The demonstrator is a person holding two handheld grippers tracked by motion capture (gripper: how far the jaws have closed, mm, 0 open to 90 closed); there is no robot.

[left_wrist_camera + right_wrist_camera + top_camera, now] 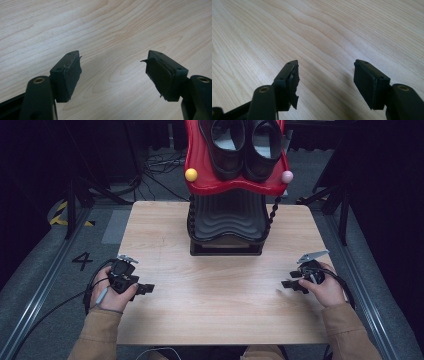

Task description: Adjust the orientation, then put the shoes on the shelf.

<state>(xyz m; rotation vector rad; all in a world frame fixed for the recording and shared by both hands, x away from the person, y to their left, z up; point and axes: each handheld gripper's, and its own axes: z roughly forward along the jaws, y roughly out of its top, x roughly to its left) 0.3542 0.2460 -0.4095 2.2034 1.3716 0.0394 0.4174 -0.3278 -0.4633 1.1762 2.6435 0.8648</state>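
Note:
My left gripper (145,289) lies low over the wooden table (220,315) near its left edge, held in a hand, and points toward the middle. In the left gripper view its jaws (112,58) stand wide apart with bare wood between them. My right gripper (289,285) sits near the right edge and points inward. In the right gripper view it (326,63) is open too, holding nothing. At the table's far side stands a small shoe rack whose red top shelf (200,165) carries a pair of black shoes (245,145). A black ribbed lower shelf (227,217) sits beneath it.
A yellow knob (191,174) and a pink knob (286,176) cap the red shelf's front corners. Cables trail from both grippers off the table's sides. Bare wood stretches between the two grippers and the rack. Grey floor with metal rails (45,280) flanks the table.

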